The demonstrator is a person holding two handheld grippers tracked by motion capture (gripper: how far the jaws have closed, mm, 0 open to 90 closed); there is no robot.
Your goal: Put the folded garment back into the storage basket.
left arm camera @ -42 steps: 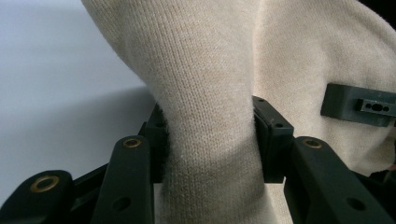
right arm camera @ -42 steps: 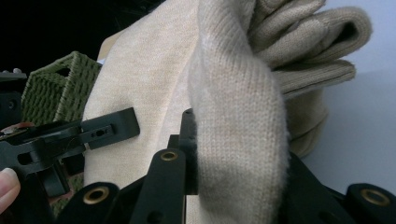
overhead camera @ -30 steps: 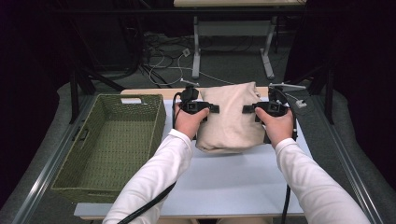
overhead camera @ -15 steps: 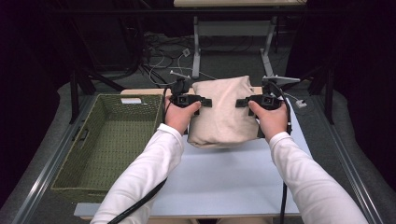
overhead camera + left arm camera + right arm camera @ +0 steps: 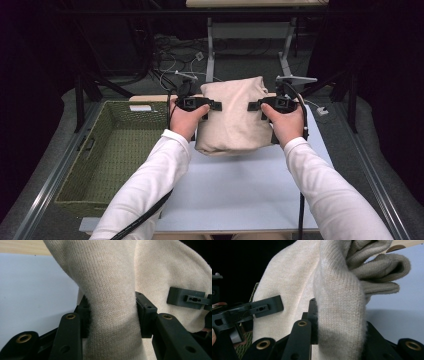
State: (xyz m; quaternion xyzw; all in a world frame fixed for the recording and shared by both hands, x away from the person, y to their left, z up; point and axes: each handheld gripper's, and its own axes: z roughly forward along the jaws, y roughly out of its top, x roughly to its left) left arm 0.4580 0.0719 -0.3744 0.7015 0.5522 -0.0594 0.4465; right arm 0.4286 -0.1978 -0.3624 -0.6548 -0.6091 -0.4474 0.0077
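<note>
My left gripper [image 5: 214,105] pinches one edge of the beige knit sweater [image 5: 234,116] between its fingers. My right gripper [image 5: 254,106] pinches the opposite edge, the sweater hanging above the table [image 5: 235,190].

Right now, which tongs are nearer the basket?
Left. The left tongs grip the sweater right beside the basket; the right tongs grip its far side.

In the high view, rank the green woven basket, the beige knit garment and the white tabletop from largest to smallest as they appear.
1. White tabletop, the widest surface.
2. Green woven basket, long and deep at the table's left.
3. Beige knit garment, folded up and smallest.

The basket sits lower than the tabletop, so its look may understate it slightly.
</note>
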